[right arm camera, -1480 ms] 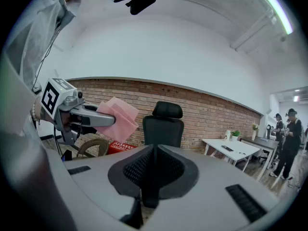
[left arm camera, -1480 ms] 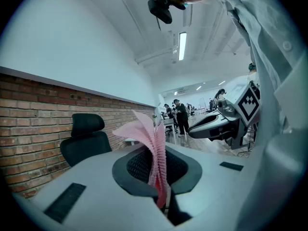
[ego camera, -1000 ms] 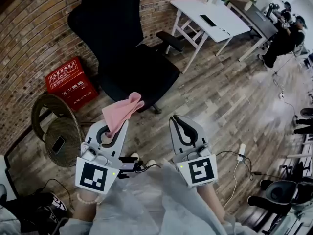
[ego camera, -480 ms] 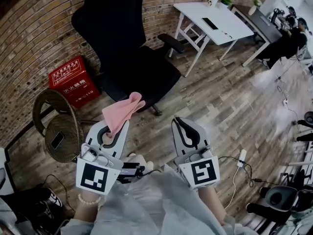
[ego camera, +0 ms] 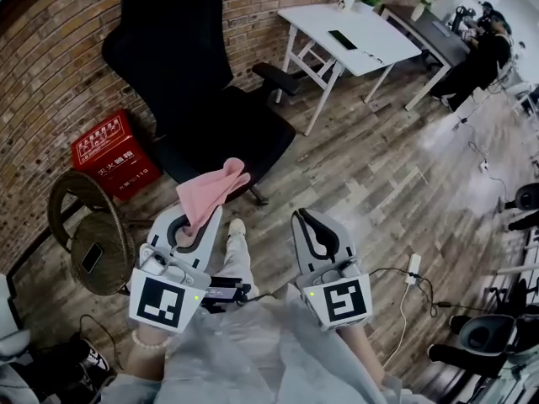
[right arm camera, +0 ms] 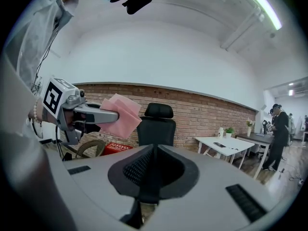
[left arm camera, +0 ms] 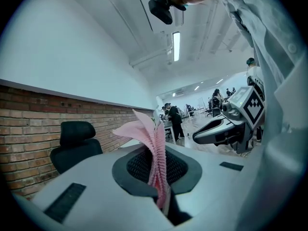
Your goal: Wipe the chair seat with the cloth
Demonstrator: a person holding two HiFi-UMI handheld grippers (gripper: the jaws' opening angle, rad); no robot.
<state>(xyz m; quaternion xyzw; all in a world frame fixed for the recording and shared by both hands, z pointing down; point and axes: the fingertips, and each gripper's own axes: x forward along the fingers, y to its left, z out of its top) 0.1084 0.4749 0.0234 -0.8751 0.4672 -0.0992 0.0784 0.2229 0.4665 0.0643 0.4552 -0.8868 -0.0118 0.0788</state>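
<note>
at the far left of the head view, a round woven wicker stool point(ego camera: 80, 225) is bent by the picture's curve. a small dark flat device point(ego camera: 91, 257) lies on it, too small to identify. beside it a red plastic crate point(ego camera: 109, 154) stands by the brick wall point(ego camera: 50, 66); its white print is too small to read. next comes the black high-backed office chair point(ego camera: 181, 57), whose base is almost wholly hidden beneath the seat point(ego camera: 232, 133).

the left gripper point(ego camera: 200, 215) is clamped on the pink folded cloth point(ego camera: 210, 188). in the left gripper view the jaws press together on the cloth's lower part, which is buried between the pads. the rest fans up and out past the fingertips, pleated where it is pinched. in the head view the free end overlaps the seat's front edge, yet both gripper views show the chair standing well beyond, so cloth and seat are apart. the hand on this gripper is hidden behind the marker cube; only a beaded wristband point(ego camera: 145, 341) shows.

the right gripper point(ego camera: 305, 219) is held near the left, not touching it, and its own view shows the jaws closed together on nothing. further right stand a white trestle table point(ego camera: 354, 36) and a person in dark clothes point(ego camera: 482, 57), small and hard to make out.
</note>
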